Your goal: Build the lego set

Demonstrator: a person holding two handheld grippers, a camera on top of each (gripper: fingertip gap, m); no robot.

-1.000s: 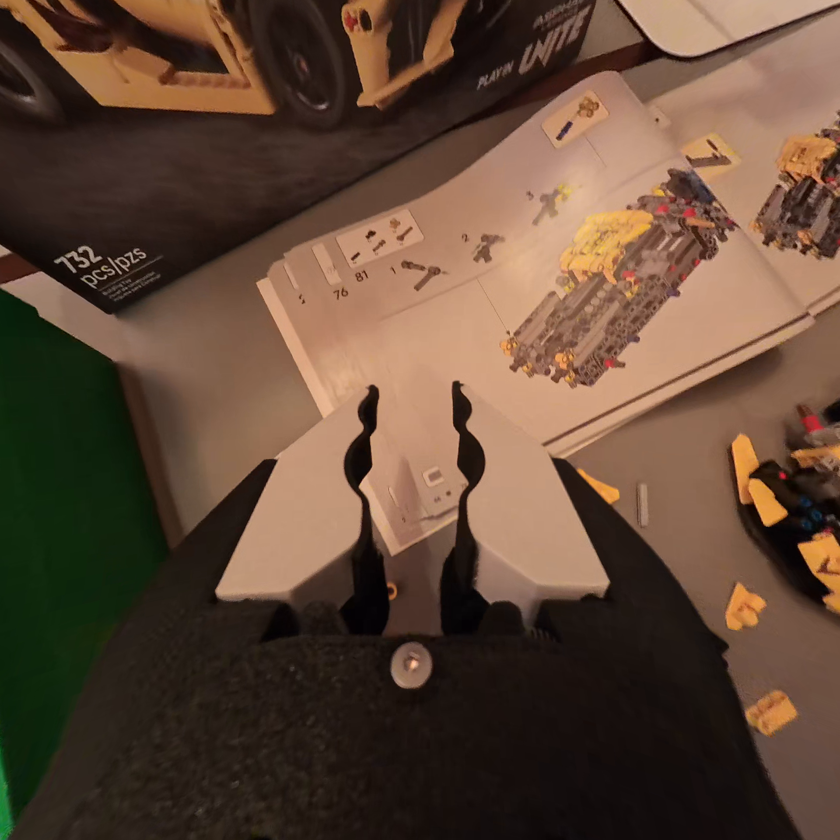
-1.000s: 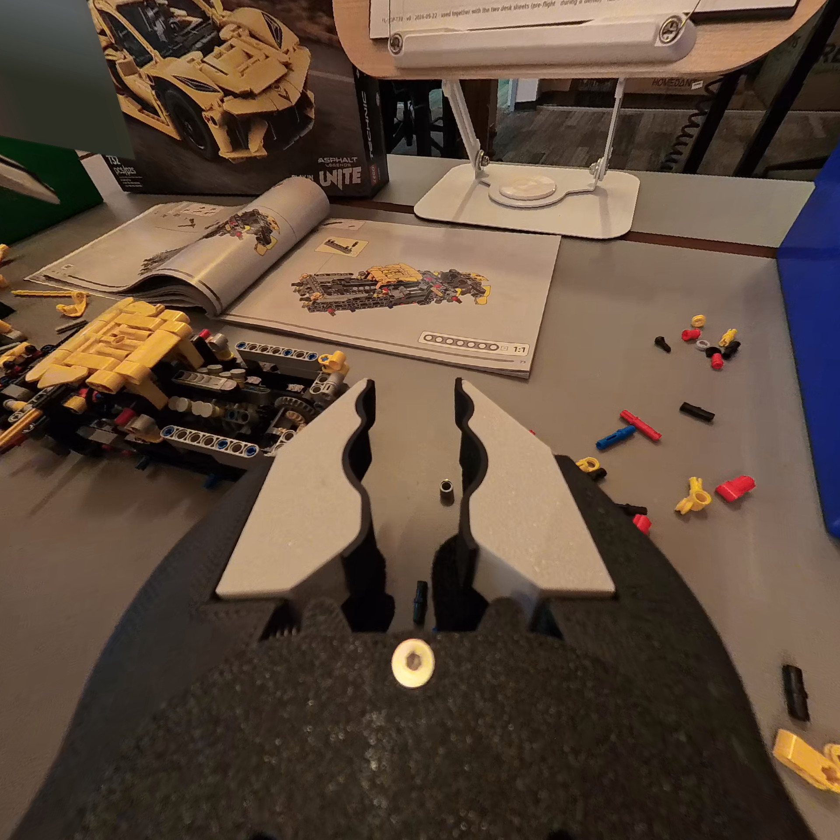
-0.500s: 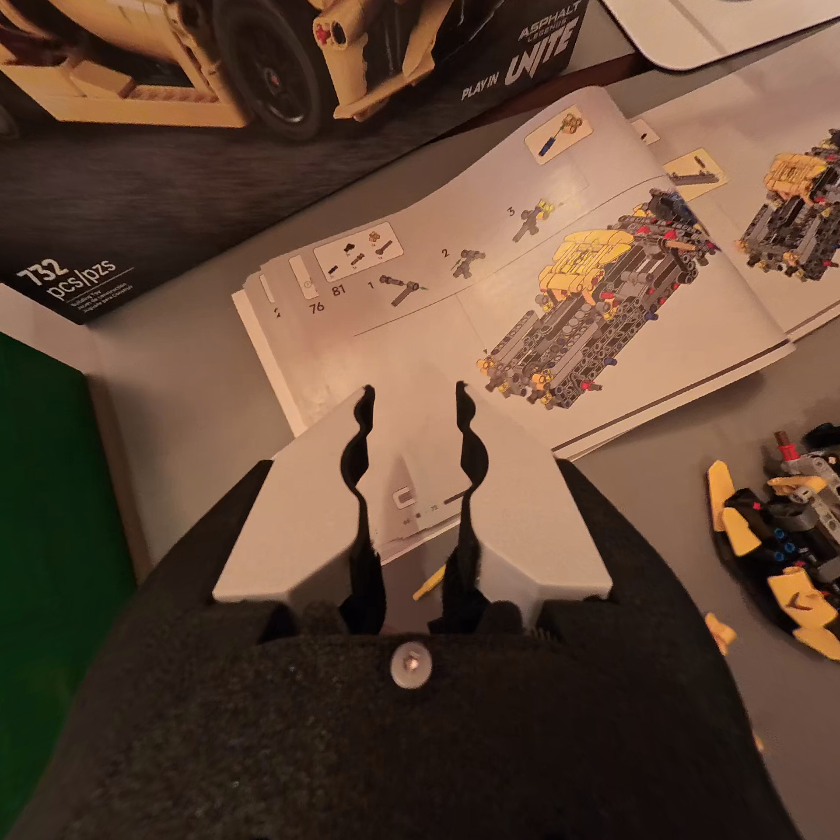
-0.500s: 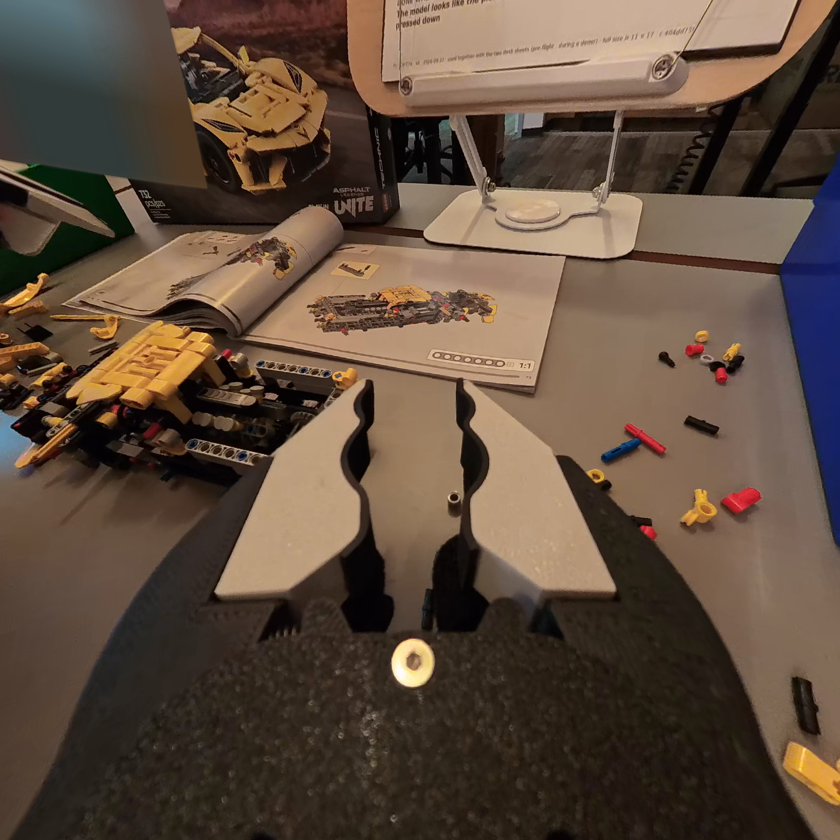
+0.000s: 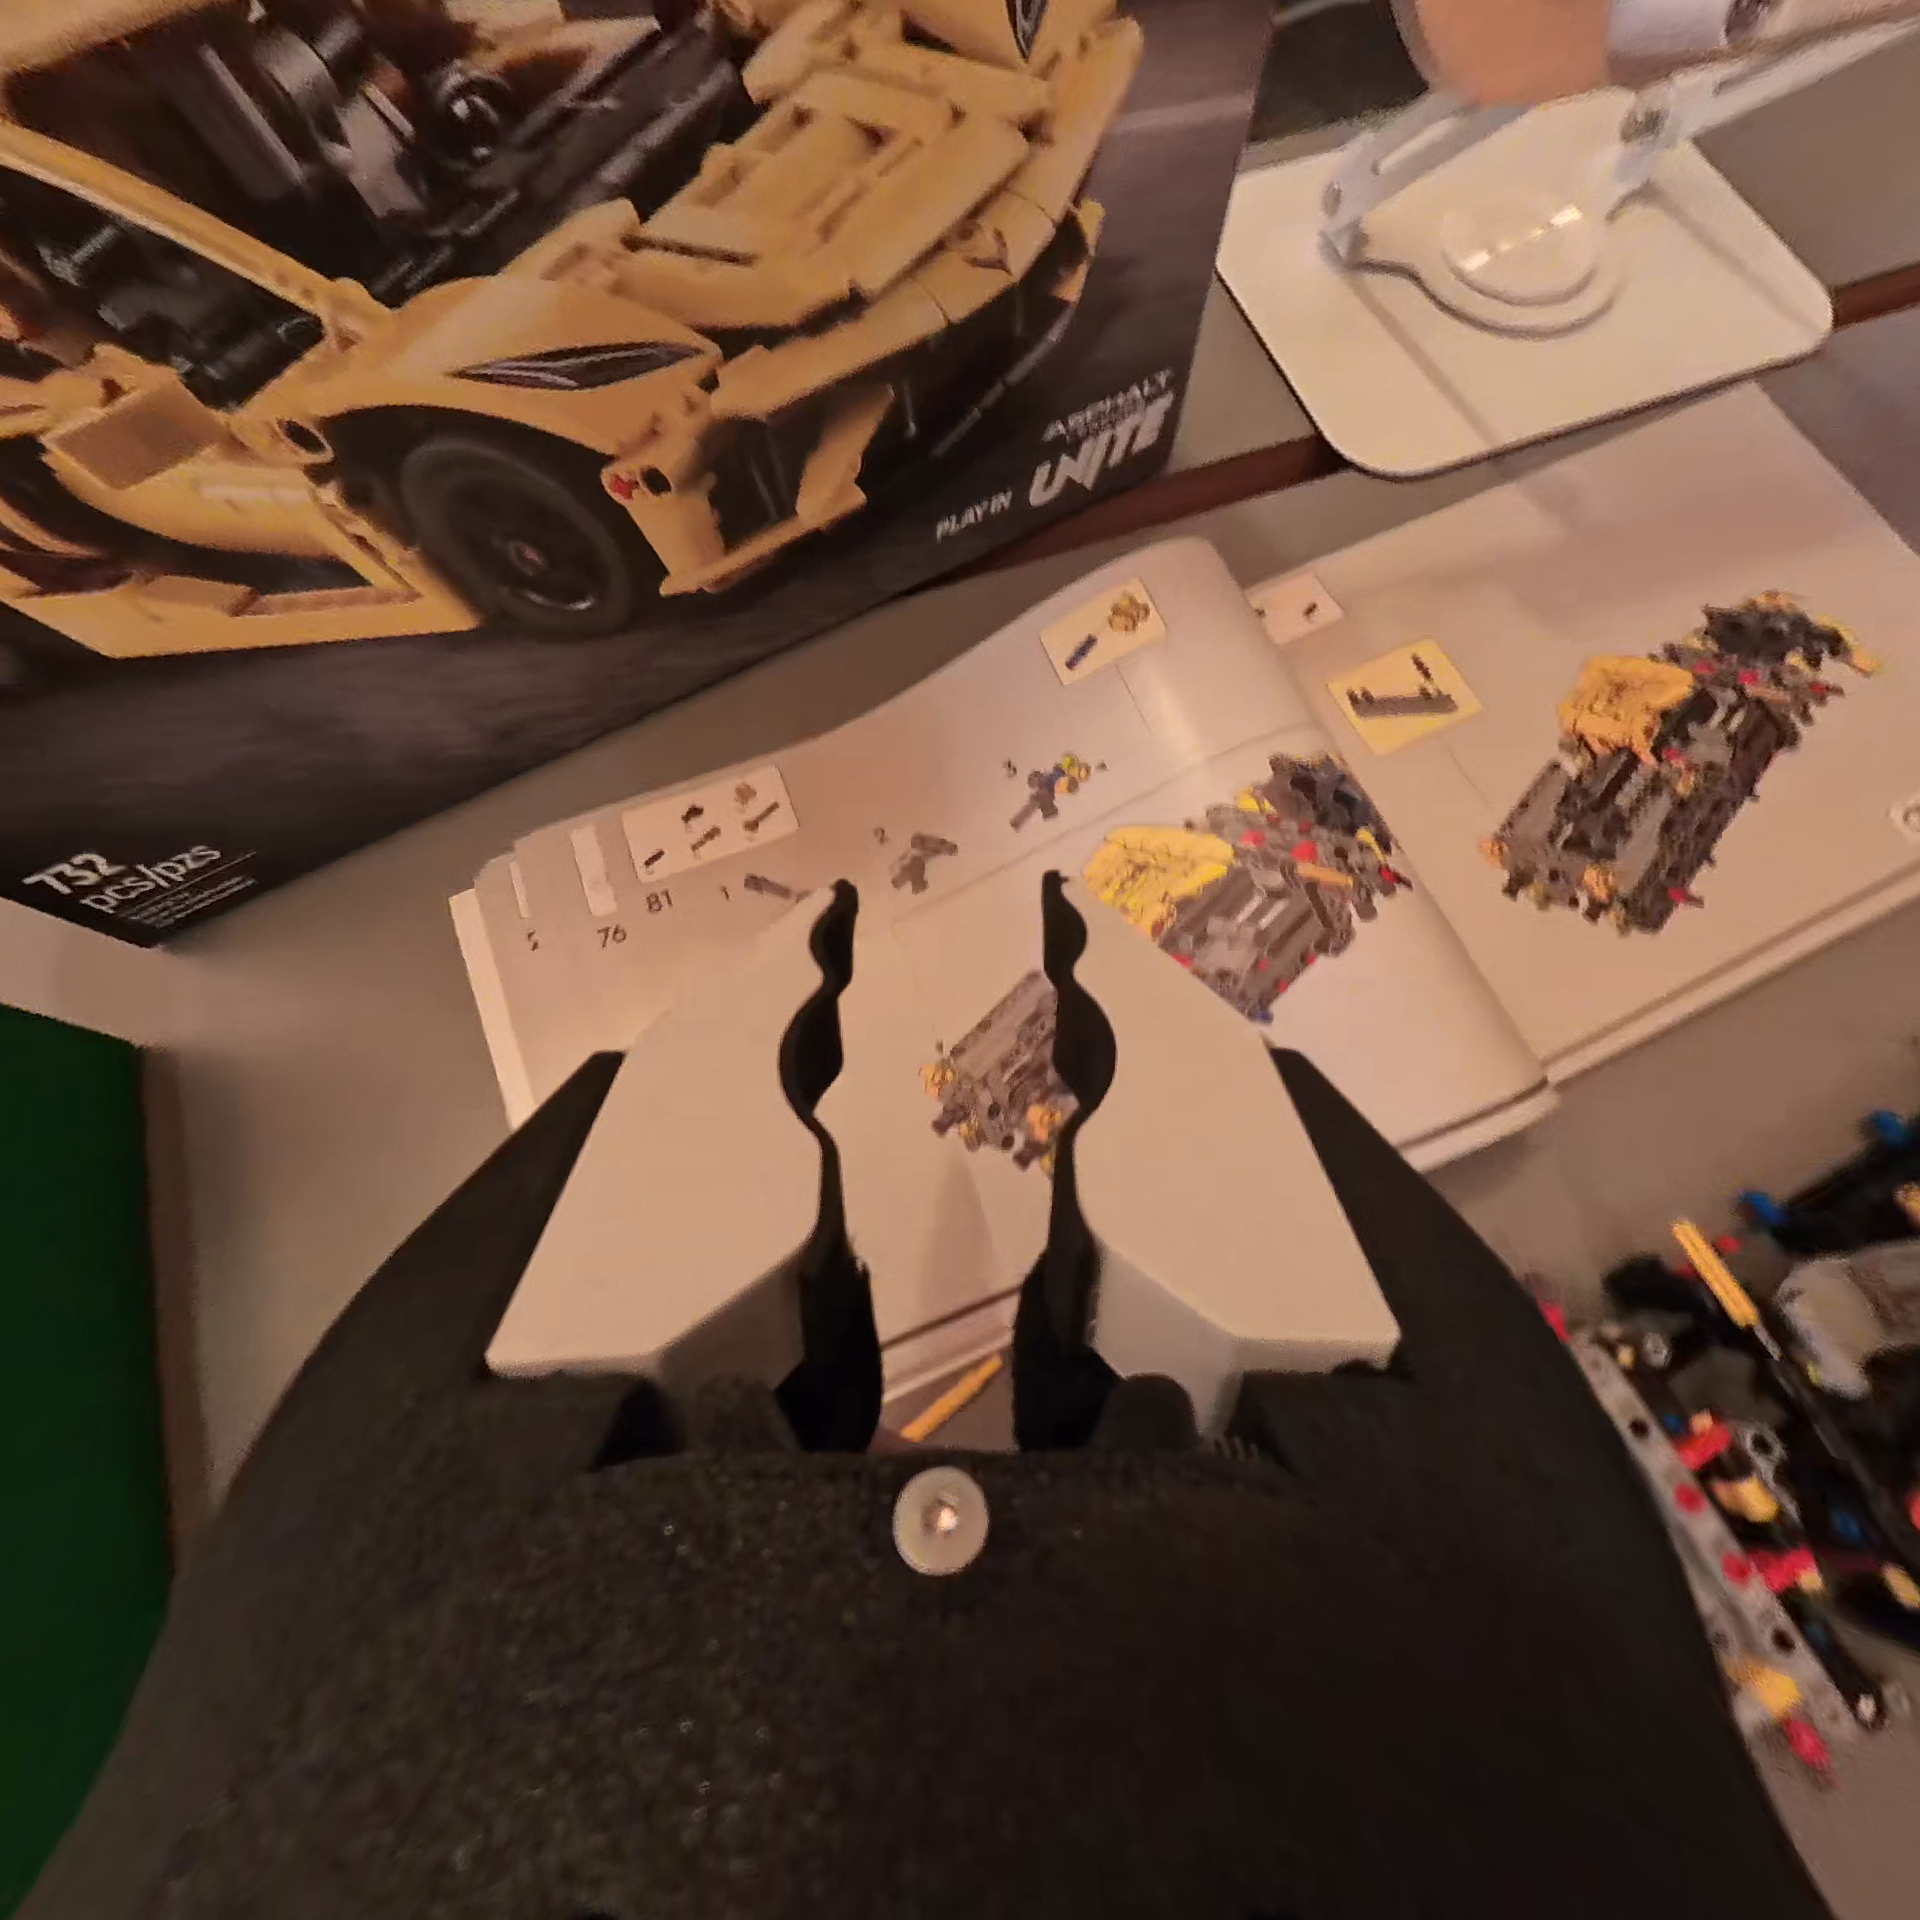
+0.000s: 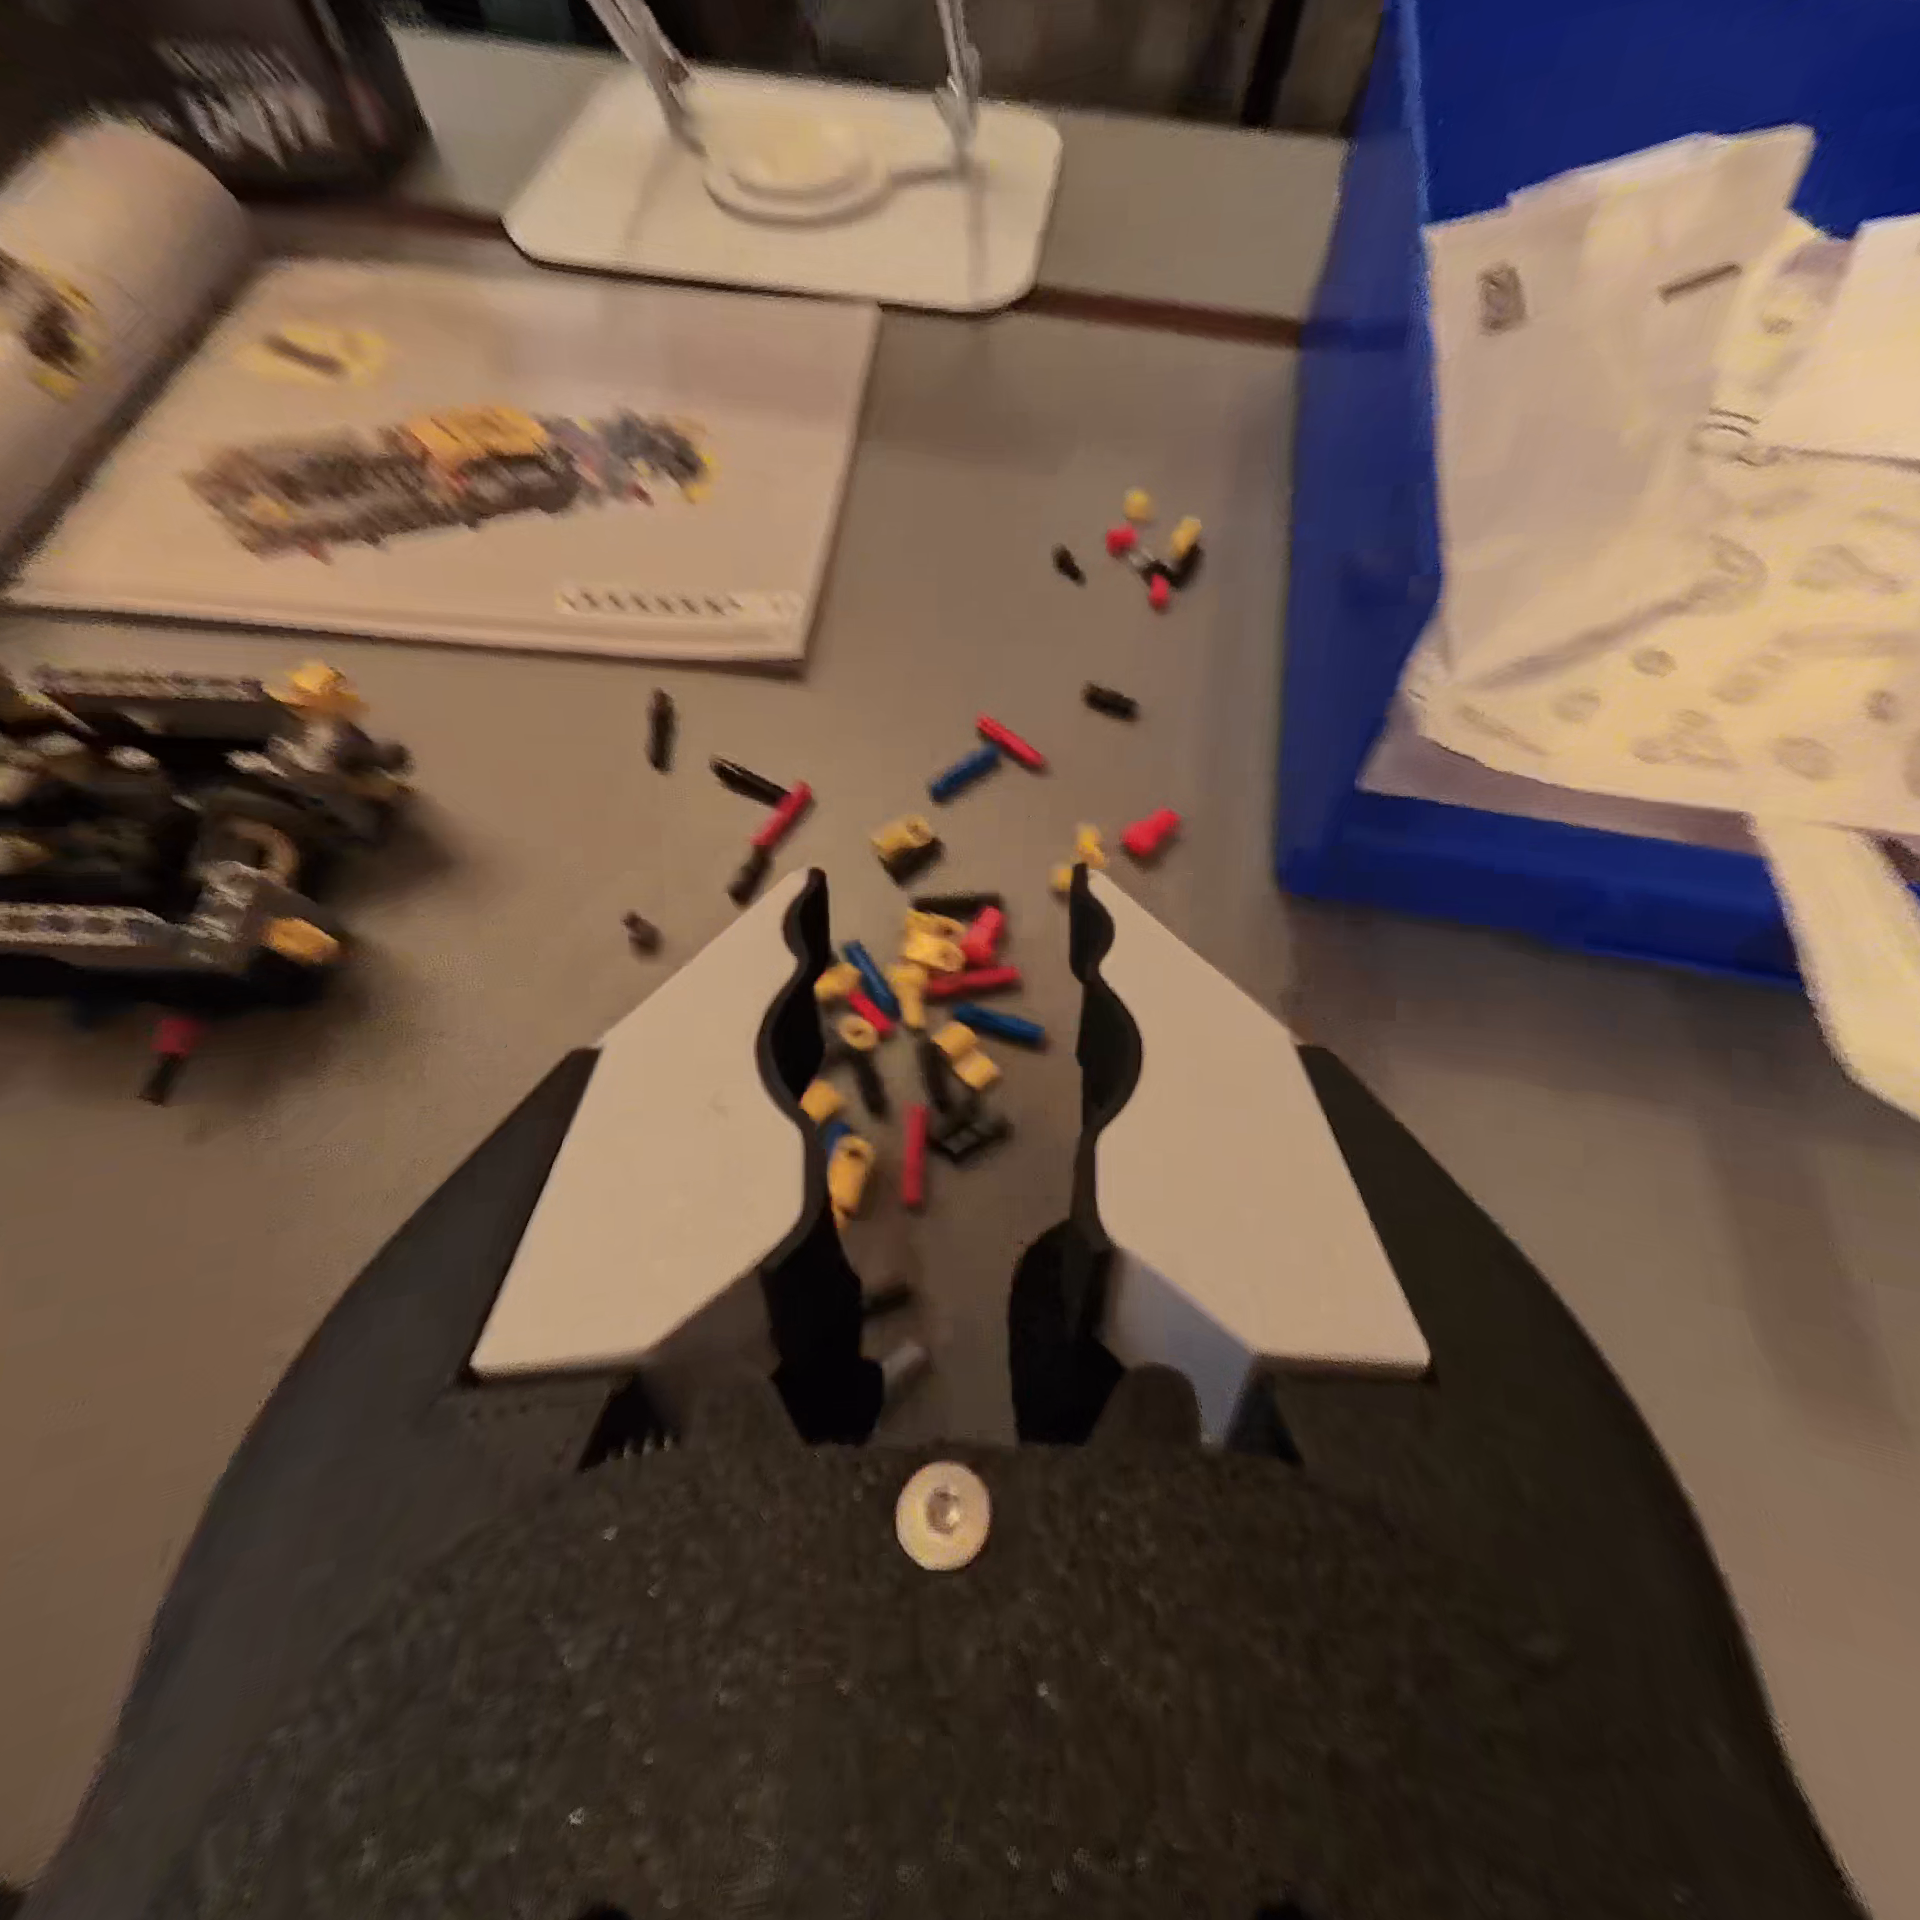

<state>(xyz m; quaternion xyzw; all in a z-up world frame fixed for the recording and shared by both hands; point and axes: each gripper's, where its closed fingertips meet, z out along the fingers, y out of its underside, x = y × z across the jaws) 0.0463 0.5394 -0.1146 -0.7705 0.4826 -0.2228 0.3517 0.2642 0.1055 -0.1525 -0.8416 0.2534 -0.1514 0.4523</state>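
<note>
My left gripper [image 5: 943,902] is open and empty, hovering over the open instruction booklet [image 5: 1195,831]. The half-built black and yellow car model [image 5: 1766,1455] lies at the right edge of the left wrist view; it also shows in the right wrist view [image 6: 177,842] at the left. My right gripper [image 6: 948,881] is open and empty above a pile of small yellow, red, blue and black pins and connectors [image 6: 920,997]. More loose pins [image 6: 1148,551] lie farther off on the grey table. The right wrist view is blurred by motion.
The set's box [image 5: 520,364] stands behind the booklet. A white stand base [image 6: 790,187] sits at the back. A blue bin [image 6: 1371,520] with crumpled paper bags [image 6: 1662,499] is at the right. A green object [image 5: 62,1403] is at the left edge. The gap from one gripper's tips to the other's is roughly 50 cm. The green object [image 5: 62,1403] lies around 25 cm away from my left fingertips.
My right gripper has swung right and tilted down over the pile of small parts, and its jaws have widened. My left gripper has moved forward and right over the booklet.
</note>
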